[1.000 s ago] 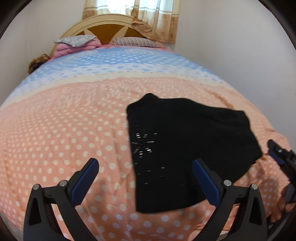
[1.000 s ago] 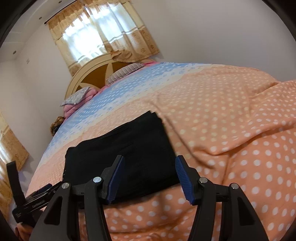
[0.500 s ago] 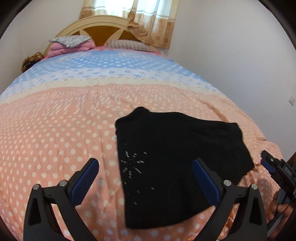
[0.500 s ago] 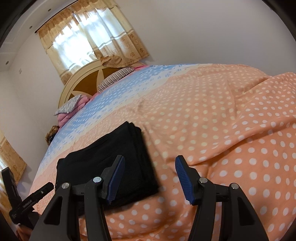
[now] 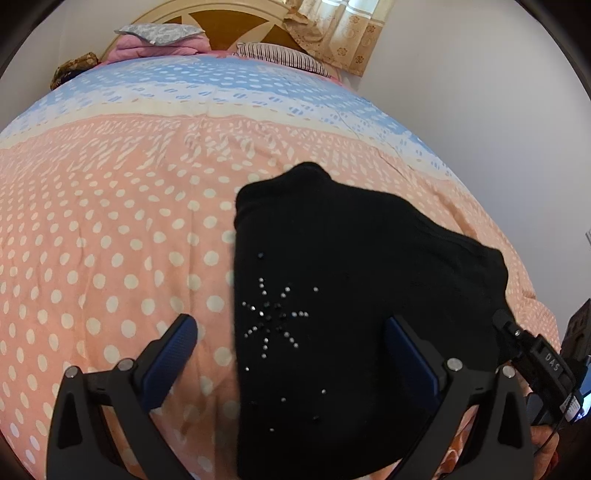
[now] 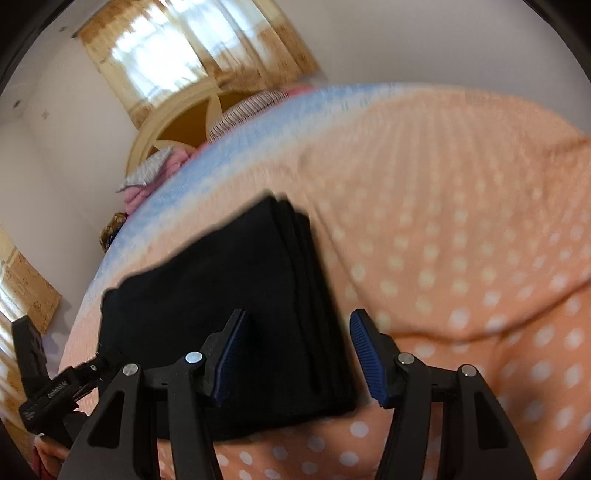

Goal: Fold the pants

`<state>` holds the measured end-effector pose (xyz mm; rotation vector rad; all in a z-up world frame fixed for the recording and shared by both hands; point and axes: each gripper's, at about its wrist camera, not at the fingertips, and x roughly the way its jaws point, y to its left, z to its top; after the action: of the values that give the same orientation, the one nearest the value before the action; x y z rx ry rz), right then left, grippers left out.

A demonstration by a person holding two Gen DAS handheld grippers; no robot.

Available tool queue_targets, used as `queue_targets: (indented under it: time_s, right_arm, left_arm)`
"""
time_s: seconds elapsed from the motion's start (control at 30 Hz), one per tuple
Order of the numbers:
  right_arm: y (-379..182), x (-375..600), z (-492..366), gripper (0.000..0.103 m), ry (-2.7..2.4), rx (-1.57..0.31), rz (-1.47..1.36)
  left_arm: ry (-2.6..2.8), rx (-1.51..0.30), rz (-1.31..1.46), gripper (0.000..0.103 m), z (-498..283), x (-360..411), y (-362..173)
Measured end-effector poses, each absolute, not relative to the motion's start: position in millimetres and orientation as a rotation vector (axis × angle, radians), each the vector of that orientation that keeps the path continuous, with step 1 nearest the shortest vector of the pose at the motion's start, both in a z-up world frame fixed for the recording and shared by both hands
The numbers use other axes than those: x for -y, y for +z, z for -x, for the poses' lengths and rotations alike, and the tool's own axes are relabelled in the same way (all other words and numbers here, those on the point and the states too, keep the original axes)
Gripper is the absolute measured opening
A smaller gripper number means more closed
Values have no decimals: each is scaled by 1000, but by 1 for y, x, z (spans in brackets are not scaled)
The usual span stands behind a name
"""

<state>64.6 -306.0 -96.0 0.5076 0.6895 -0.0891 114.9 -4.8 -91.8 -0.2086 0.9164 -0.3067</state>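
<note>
The black pants [image 5: 351,295] lie folded into a thick rectangle on the bed, with a small rhinestone star pattern on top. In the right wrist view the pants [image 6: 229,295] show stacked folded layers along their right edge. My left gripper [image 5: 291,350] is open and empty, hovering over the pants' near left part. My right gripper [image 6: 297,350] is open and empty, just above the pants' near right edge. Each gripper shows at the edge of the other's view.
The bed is covered by an orange polka-dot quilt [image 5: 110,240] with a blue band further away. Pillows [image 5: 159,37] and a wooden headboard [image 5: 221,22] lie at the far end. A white wall [image 5: 498,110] runs along the right side.
Both grippers have moved in closer to the folded pants, which look larger now. The right wrist view is blurred from motion. The pants have not moved.
</note>
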Motion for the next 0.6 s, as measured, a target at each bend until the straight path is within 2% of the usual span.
queue_targets:
  time_s: [0.2, 0.27, 0.3, 0.37, 0.43, 0.47, 0.53, 0.6]
  right_arm:
    - [-99, 292, -60, 59, -58, -696, -480]
    - [-99, 281, -61, 57, -38, -715, -425]
    - [-98, 277, -60, 54, -34, -721, -413]
    - [-99, 275, -59, 42, -20, -731, -429]
    - [-100, 272, -59, 39, -12, -737, -413]
    - [-100, 270, -59, 39, -14, -739, -392]
    - [-100, 266, -59, 37, -18, -741, -380]
    - [-99, 265, -59, 37, -24, -739, -369]
  left_arm:
    - [-367, -934, 164, 102, -106, 18, -92]
    - [-384, -930, 170, 96, -104, 19, -91]
    - [-385, -929, 179, 92, -104, 17, -90]
    - [-385, -931, 213, 82, -103, 12, -89]
    - [-388, -934, 253, 67, -103, 5, -89]
    - [-398, -938, 276, 64, -104, 2, -88]
    - [-450, -953, 339, 43, -105, -2, -88]
    - [-453, -958, 366, 43, -105, -3, -88]
